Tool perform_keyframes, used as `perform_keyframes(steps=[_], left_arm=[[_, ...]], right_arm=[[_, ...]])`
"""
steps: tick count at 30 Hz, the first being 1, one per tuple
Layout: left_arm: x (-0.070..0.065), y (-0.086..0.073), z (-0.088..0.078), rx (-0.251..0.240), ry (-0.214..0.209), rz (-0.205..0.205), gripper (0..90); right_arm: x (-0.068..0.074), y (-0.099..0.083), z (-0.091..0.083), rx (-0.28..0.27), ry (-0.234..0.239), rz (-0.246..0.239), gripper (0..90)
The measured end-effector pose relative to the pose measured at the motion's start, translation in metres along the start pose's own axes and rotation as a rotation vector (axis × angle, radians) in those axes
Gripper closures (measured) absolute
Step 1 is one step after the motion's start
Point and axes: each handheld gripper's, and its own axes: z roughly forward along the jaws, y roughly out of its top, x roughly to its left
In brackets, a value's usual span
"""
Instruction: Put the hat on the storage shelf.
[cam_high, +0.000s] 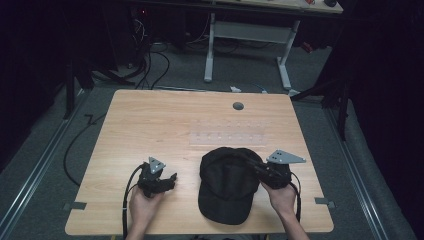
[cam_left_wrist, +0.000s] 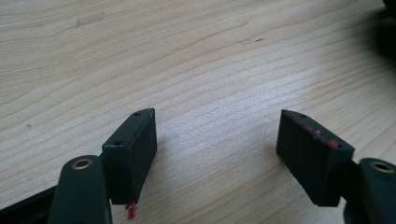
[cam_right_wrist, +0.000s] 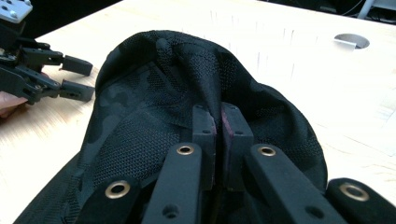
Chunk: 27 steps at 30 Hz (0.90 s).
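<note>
A black cap (cam_high: 225, 186) lies on the wooden table (cam_high: 145, 120) near its front edge, brim toward the person. My right gripper (cam_high: 251, 163) comes in from the cap's right side and is shut on a fold of the mesh crown fabric (cam_right_wrist: 154, 93), which bunches up at the pads; the right gripper (cam_right_wrist: 218, 119) has its jaws together. To the left of the cap, my left gripper (cam_high: 172, 181) stands open over bare wood, pointing toward the cap and apart from it. Nothing lies between the jaws of the left gripper (cam_left_wrist: 215, 126). From the right gripper view the left gripper (cam_right_wrist: 86, 78) is also seen open.
A clear plastic sheet (cam_high: 230, 132) lies flat behind the cap. A round cable hole (cam_high: 238, 106) sits near the table's far edge. Tape marks (cam_high: 75, 205) sit at the front corners. Another desk's white legs (cam_high: 210, 50) stand on the floor beyond.
</note>
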Motion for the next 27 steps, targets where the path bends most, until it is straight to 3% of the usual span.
perform_keyframes(steps=[13, 16, 20, 23, 27], left_arm=[[-0.002, -0.001, 0.002, 0.032, -0.028, 0.011, 18.9], [-0.003, 0.003, 0.002, 0.056, -0.043, -0.022, 19.0], [-0.003, 0.011, -0.001, 0.091, -0.102, -0.120, 22.5], [-0.006, 0.013, -0.004, 0.099, -0.137, -0.131, 22.3], [-0.018, 0.022, -0.016, 0.116, -0.246, -0.167, 22.4]], right_arm=[[-0.005, 0.016, -0.012, -0.050, 0.041, -0.007, 86.4], [-0.007, 0.020, -0.016, -0.063, 0.050, -0.008, 86.4], [-0.008, 0.025, -0.019, -0.073, 0.048, -0.023, 86.5], [-0.008, 0.027, -0.020, -0.077, 0.048, -0.033, 86.4], [-0.009, 0.030, -0.020, -0.086, 0.054, -0.040, 86.4]])
